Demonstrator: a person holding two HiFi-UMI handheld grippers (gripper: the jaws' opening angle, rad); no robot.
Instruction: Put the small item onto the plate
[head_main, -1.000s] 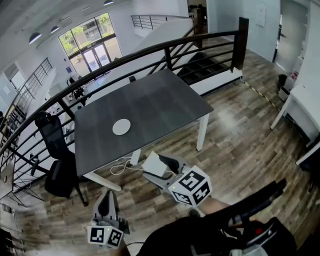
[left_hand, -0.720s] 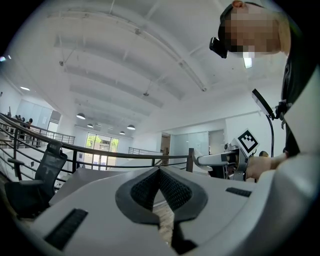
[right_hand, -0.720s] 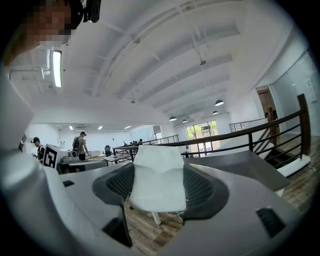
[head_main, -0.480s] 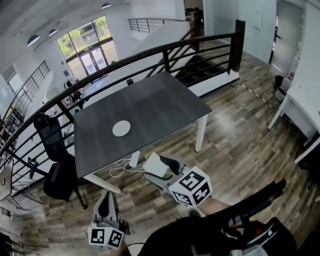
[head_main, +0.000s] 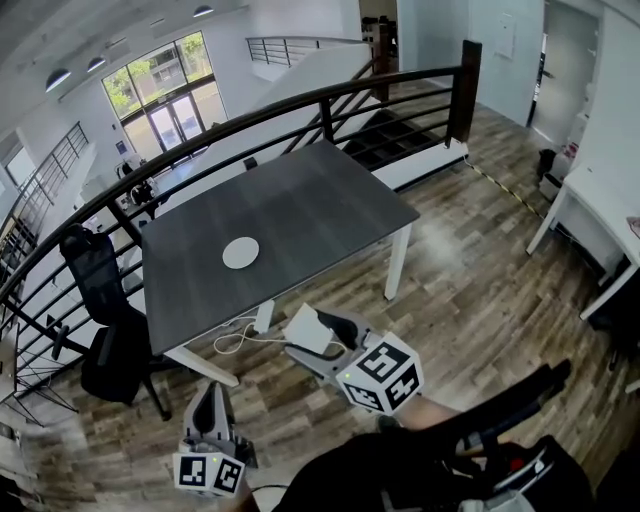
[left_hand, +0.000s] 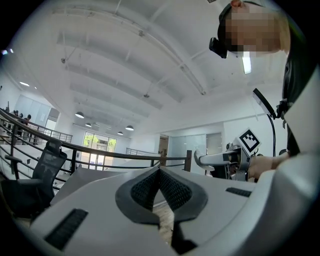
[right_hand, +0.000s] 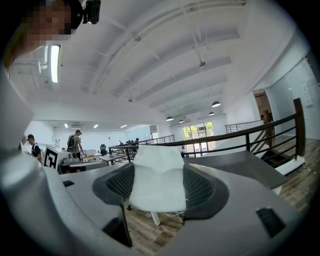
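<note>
A round white plate (head_main: 240, 252) lies on the dark grey table (head_main: 310, 205), well ahead of both grippers. My right gripper (head_main: 312, 335) is held above the wooden floor short of the table's near edge and is shut on a small white item (head_main: 308, 328). In the right gripper view the white item (right_hand: 157, 177) fills the gap between the two dark pads, and the table (right_hand: 235, 167) lies beyond. My left gripper (head_main: 211, 398) hangs lower left, jaws shut with nothing between them; its pads (left_hand: 150, 187) meet at the tip.
A black railing (head_main: 300, 105) runs behind the table, with stairs beyond. A black office chair (head_main: 100, 300) stands at the table's left. Cables (head_main: 240, 335) lie on the floor by the near white leg. A white desk (head_main: 590, 200) is at the right. People stand far off (right_hand: 75, 142).
The table and plate have drifted slightly left and up in the head view. Both grippers keep the same pose and grip.
</note>
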